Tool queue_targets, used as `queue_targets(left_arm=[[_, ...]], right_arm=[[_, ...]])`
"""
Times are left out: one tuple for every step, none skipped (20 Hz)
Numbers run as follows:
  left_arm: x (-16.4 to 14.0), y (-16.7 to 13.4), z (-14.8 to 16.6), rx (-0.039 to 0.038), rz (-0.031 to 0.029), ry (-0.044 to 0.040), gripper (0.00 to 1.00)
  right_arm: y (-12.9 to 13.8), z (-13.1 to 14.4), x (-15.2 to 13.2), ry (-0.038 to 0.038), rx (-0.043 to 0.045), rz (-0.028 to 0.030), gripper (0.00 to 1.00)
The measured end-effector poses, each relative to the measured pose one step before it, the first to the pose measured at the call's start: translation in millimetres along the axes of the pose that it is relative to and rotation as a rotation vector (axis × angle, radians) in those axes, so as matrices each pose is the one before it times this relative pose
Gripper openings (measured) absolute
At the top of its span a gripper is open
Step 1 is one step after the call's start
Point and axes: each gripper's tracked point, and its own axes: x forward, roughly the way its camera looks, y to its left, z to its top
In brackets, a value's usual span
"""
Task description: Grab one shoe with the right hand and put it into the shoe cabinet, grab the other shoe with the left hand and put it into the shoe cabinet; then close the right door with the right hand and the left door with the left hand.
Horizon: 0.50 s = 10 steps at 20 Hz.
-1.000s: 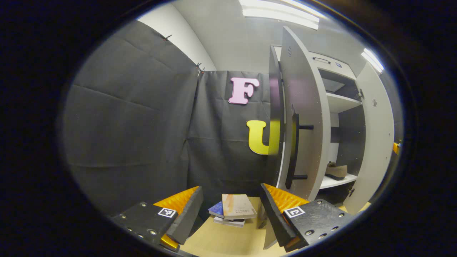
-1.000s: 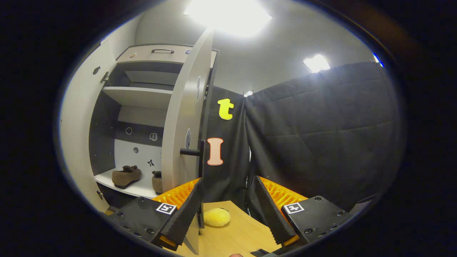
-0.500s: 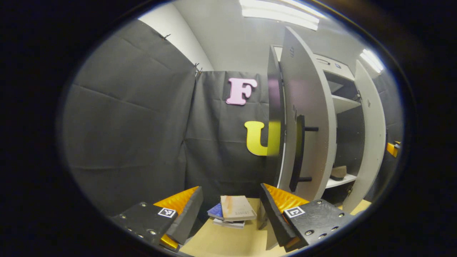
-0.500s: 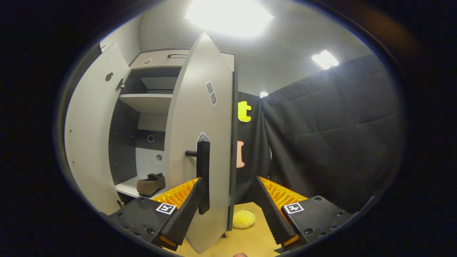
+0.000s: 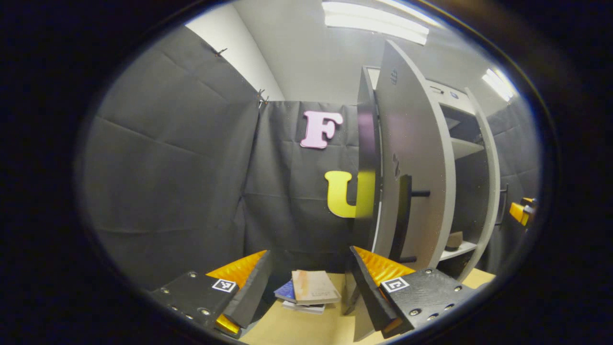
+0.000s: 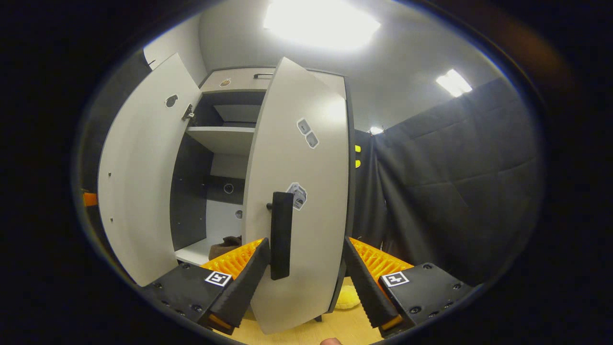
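In the left gripper view, the left gripper (image 5: 309, 292) hangs with its fingers spread wide and nothing between them, out in front of the cabinet (image 5: 459, 158) and to its left side. Past the fingertips, a stack of books (image 5: 309, 292) lies on the wooden table (image 5: 297, 328), left of the cabinet's foot. Next comes the left door (image 5: 412, 167), swung partly open, its dark bar handle (image 5: 402, 218) facing the camera just above the gripper's right-hand finger (image 5: 368, 282). Whether that finger touches the door cannot be told. Through the gap right of this door, one shoe (image 5: 454, 239) sits on the cabinet's lower shelf (image 5: 455, 250). The right door (image 5: 488, 191) stands edge-on beyond it, and the right gripper (image 5: 522, 212) shows small at the far edge, near that door's handle.

In the right gripper view, the left door (image 6: 139, 187) stands wide open on the cabinet's (image 6: 225, 139) left side. In the opening, a brown shoe (image 6: 227, 245) rests on the lower shelf (image 6: 194, 251), partly hidden behind the right door (image 6: 299, 191). That door is close to the camera, partly swung in, with its dark handle (image 6: 281, 235) between the spread fingers of the right gripper (image 6: 301, 287), nearer the left-hand finger (image 6: 242, 287). The fingers are wide and grip nothing. A yellow plush (image 6: 346, 297) lies on the table (image 6: 335, 326) behind the door's lower edge.
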Motion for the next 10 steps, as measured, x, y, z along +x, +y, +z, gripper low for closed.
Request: queue_targets(left_arm=[[2.45, -6.14, 1.58, -0.00789, -0.01844, -0.00598, 0.97], [3.11, -6.55, 1.38, -0.00603, -0.02045, -0.00204, 0.97], [2.34, -7.38, -0.41, -0.00354, -0.0207, -0.00153, 0.97], [3.09, -9.73, 0.99, -0.00337, -0.0278, 0.00078, 0.97], [1.7, -8.81, 0.02, 0.00015, -0.0069, 0.00179, 0.97], [-0.18, 0.58, 2.85, 0.01793, 0.00815, -0.00972, 0.96], [3.47, -1.24, 0.54, 0.02036, 0.01117, -0.00567, 0.96], [-0.97, -1.68, 2.2, 0.00457, 0.01061, -0.00193, 0.97], [-2.98, -2.41, -3.1, -0.00343, 0.00916, 0.00436, 0.87], [-1.09, -3.4, 0.12, -0.00565, 0.00701, 0.0034, 0.96]], right_arm=[[-0.66, -2.41, -2.18, 0.00801, -0.00061, -0.00392, 0.98], [-2.98, -4.01, -3.19, 0.0091, -0.0018, -0.00769, 0.98], [-3.2, -2.73, -4.02, 0.0061, 0.00034, -0.00556, 0.97], [-3.8, -1.9, -3.66, 0.00378, 0.00245, -0.00438, 0.98], [-3.01, -2.15, -4.03, 0.00521, 0.00052, 0.00006, 0.98], [-3.01, -3.27, -3.6, 0.00501, -0.00457, 0.00449, 0.98], [-3.99, -2.58, -2.06, 0.00094, -0.00742, 0.00136, 0.98], [-5.24, -2.92, 0.8, 0.00445, -0.00593, 0.00202, 0.97], [-2.82, -3.42, 0.91, 0.01004, -0.00144, 0.01101, 0.98], [-2.08, -2.08, 0.43, 0.00771, 0.00336, 0.0149, 0.98]])
